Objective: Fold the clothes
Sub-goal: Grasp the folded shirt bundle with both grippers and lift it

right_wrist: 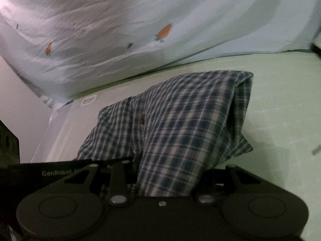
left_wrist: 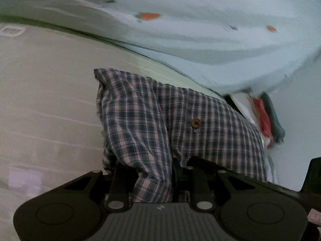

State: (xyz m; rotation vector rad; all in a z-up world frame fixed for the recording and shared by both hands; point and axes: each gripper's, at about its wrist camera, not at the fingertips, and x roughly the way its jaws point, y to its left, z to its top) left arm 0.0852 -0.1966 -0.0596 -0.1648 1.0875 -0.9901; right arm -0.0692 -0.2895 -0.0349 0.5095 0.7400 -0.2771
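Fold-over step: left gripper (left_wrist: pixel 158 172) and right gripper (right_wrist: pixel 168 172) each clamp an edge of the plaid shirt (left_wrist: pixel 160 116), raised above the pale green bed surface (right_wrist: pixel 280 100). Next move, likely: carry both edges across together, keeping the cloth taut.

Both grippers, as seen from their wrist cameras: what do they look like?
Left gripper: matte black body, two round discs, black linkage bars with silver pivot pins, ribbed grey centre plate bearing a small logo. Right gripper: same black build with a smooth centre; white lettering on the black part beside it.
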